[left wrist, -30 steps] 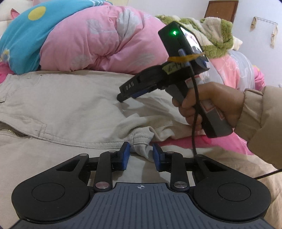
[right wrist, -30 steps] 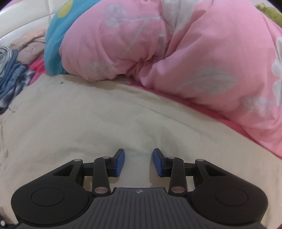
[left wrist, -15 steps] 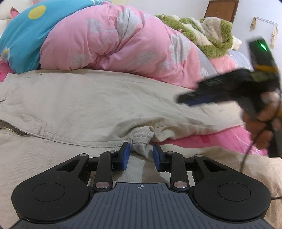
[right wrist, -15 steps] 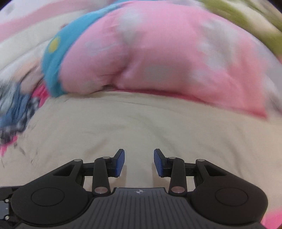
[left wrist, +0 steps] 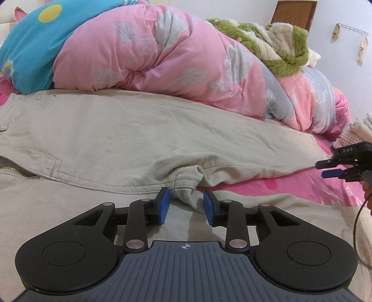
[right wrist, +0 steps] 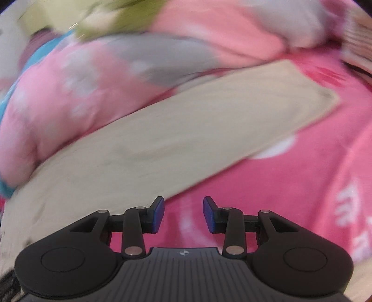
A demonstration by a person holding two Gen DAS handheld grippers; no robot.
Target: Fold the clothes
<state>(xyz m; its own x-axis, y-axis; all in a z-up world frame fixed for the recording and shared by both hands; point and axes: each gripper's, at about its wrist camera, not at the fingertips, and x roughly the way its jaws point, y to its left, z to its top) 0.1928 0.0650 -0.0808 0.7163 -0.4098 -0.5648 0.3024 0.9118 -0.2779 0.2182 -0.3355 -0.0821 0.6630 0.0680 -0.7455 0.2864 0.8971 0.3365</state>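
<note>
Beige trousers [left wrist: 139,139] lie spread across the bed, their legs running off to the right. My left gripper [left wrist: 186,204] sits low at the crotch seam, where a bunched fold of fabric [left wrist: 188,192] stands between its blue pads. Its jaws are opening, and a thin gap shows on the right side of the fold. My right gripper [right wrist: 183,213] is open with nothing between its fingers. It hovers over the pink sheet [right wrist: 279,185], just off the lower edge of a trouser leg [right wrist: 186,130]. The left wrist view catches the right gripper [left wrist: 322,170] at the far right, near the leg's end.
A pink leaf-print quilt [left wrist: 162,58] is heaped behind the trousers, with a blue pillow [left wrist: 28,46] at the left and a green fleece [left wrist: 274,46] on top. Folded items [left wrist: 362,130] sit at the right edge. A brown chair back [left wrist: 295,11] stands by the wall.
The right gripper swept from above the middle of the trousers to the far right, rolling as it went. The left gripper stayed put, its pads a little wider around the fold.
</note>
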